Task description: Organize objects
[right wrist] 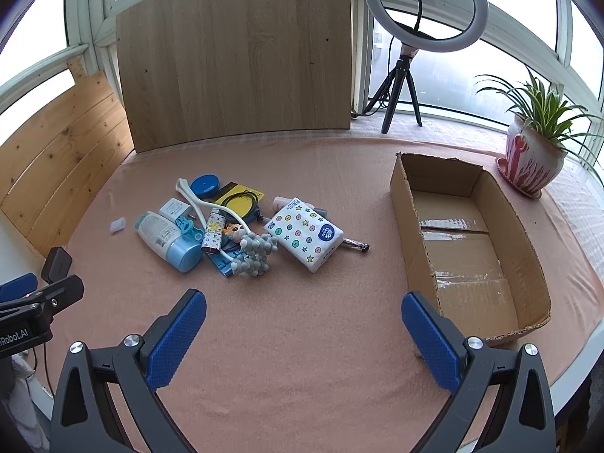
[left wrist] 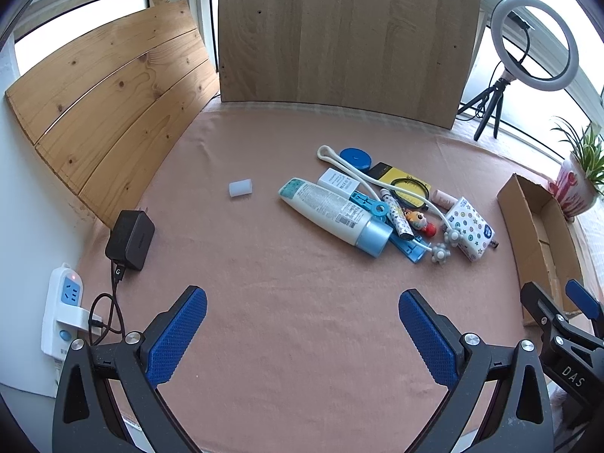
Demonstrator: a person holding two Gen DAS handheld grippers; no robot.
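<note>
A pile of small items lies mid-table: a white bottle with a blue cap [left wrist: 336,215] [right wrist: 168,238], a patterned tissue pack [left wrist: 470,228] [right wrist: 304,238], a blue round tin [left wrist: 355,158] [right wrist: 205,185], a white massager with grey knobs [right wrist: 253,253], a yellow-black packet [left wrist: 406,181] and a small doll [left wrist: 419,221]. A small white cap [left wrist: 240,188] [right wrist: 117,224] lies apart to the left. An open cardboard box [right wrist: 472,249] [left wrist: 536,234] stands on the right. My left gripper [left wrist: 302,328] and right gripper [right wrist: 304,332] are both open, short of the pile, holding nothing.
A black charger [left wrist: 130,239] and a white power strip [left wrist: 62,309] lie at the left edge. Wooden boards [left wrist: 339,34] lean at the back. A ring light on a tripod [right wrist: 422,7] and a potted plant [right wrist: 532,151] stand at the back right. Pink cloth [right wrist: 302,302] covers the table.
</note>
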